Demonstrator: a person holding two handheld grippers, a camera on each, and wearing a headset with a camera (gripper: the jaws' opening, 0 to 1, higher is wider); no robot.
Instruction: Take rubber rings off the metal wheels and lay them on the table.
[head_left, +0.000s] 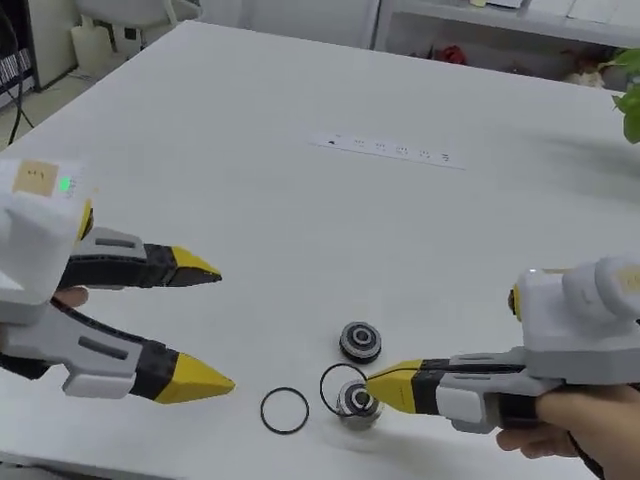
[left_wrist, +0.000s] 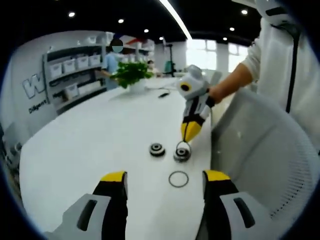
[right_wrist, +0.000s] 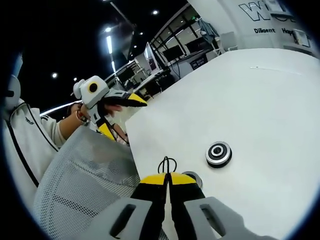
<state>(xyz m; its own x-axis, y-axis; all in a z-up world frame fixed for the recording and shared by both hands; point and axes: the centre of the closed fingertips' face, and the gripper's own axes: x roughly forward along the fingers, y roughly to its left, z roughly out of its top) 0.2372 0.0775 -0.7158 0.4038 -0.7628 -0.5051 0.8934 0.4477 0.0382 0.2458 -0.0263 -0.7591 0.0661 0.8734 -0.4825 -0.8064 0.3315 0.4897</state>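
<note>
Two metal wheels lie near the table's front edge. The farther wheel (head_left: 360, 340) (left_wrist: 157, 149) (right_wrist: 218, 153) wears a black rubber ring. My right gripper (head_left: 375, 380) (right_wrist: 169, 176) is shut on a thin black rubber ring (head_left: 335, 385) (right_wrist: 167, 164), which loops up beside the nearer wheel (head_left: 357, 403) (left_wrist: 181, 154). That wheel is partly hidden behind the jaws in the right gripper view. A loose rubber ring (head_left: 285, 410) (left_wrist: 178, 178) lies flat on the table to its left. My left gripper (head_left: 210, 322) (left_wrist: 165, 176) hovers open left of them, holding nothing.
A white power strip (head_left: 385, 147) lies flush in the table's middle. A white mesh chair (left_wrist: 265, 150) (right_wrist: 85, 185) stands off the table's front edge. A green plant (head_left: 630, 90) sits at the far right. Shelves line the back wall.
</note>
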